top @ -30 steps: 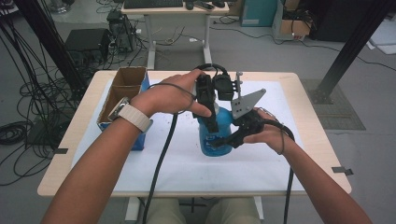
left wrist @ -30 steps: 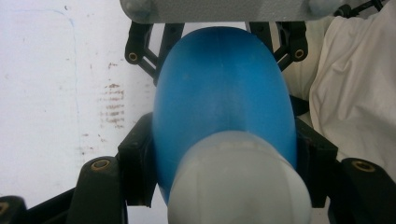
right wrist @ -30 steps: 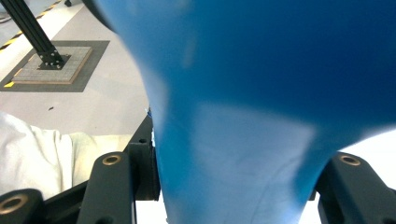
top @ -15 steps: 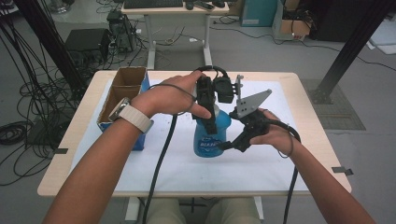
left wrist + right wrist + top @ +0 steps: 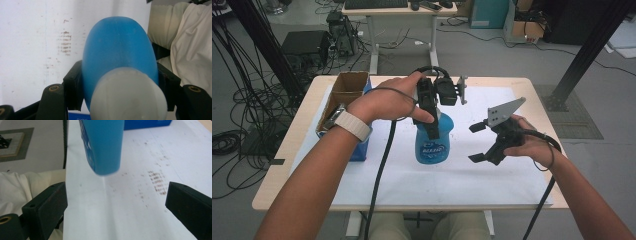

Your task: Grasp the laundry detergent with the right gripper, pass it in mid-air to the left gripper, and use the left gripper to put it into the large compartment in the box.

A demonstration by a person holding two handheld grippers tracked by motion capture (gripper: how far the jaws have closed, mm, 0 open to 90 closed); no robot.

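On the white sheet (image 5: 472,175) covering the table (image 5: 287,165) stands one blue bottle (image 5: 432,145), upright, with a pale cap (image 5: 127,96) seen close up in the left gripper view. One open cardboard box (image 5: 347,87) sits at the table's far left corner with one blue box (image 5: 359,150) against its near side. Two grippers are at work, one in each hand.

The left gripper (image 5: 432,131) comes down from above and is clamped on the bottle's upper part: in the left gripper view its two black pads (image 5: 73,87) press against the blue shoulders on either side, just under the cap. The left hand (image 5: 384,102) bears a watch with a pale strap (image 5: 352,125).

The right gripper (image 5: 478,142) is spread wide, with nothing between its jaws; it hangs over the sheet to the right of the bottle, near it but apart. In the right gripper view the bottle's lower body (image 5: 103,147) shows beyond the parted jaws.

A second ago the right gripper was closed on the bottle's lower part. Since then its jaws have just been opening, it has let go and has drawn away to the right, while the left grip and the bottle's place are unchanged.
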